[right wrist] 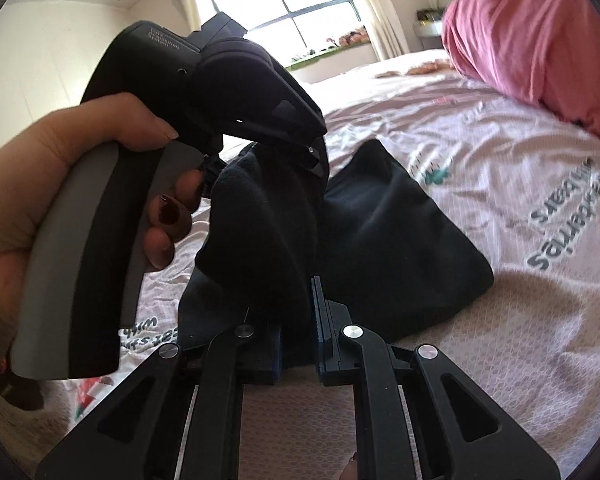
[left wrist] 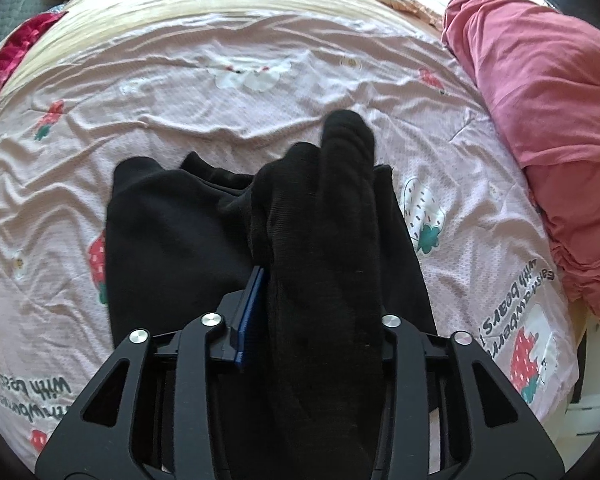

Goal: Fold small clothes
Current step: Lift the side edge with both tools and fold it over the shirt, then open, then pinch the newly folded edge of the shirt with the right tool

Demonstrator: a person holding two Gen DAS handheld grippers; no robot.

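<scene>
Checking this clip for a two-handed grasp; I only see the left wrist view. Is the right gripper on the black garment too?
Observer: Yes, the right gripper is shut on a fold of the black garment.
Operator: Where is the left gripper from there?
Observer: The left gripper sits just beyond, pointing down into the raised cloth, a hand on its handle.
Operator: What lies behind it?
Observer: A large window, bright behind the gripper.

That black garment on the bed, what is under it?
Under the black garment lies a pink strawberry-print bedsheet. The sheet beneath the cloth is covered, so anything else lying there cannot be seen.
</scene>
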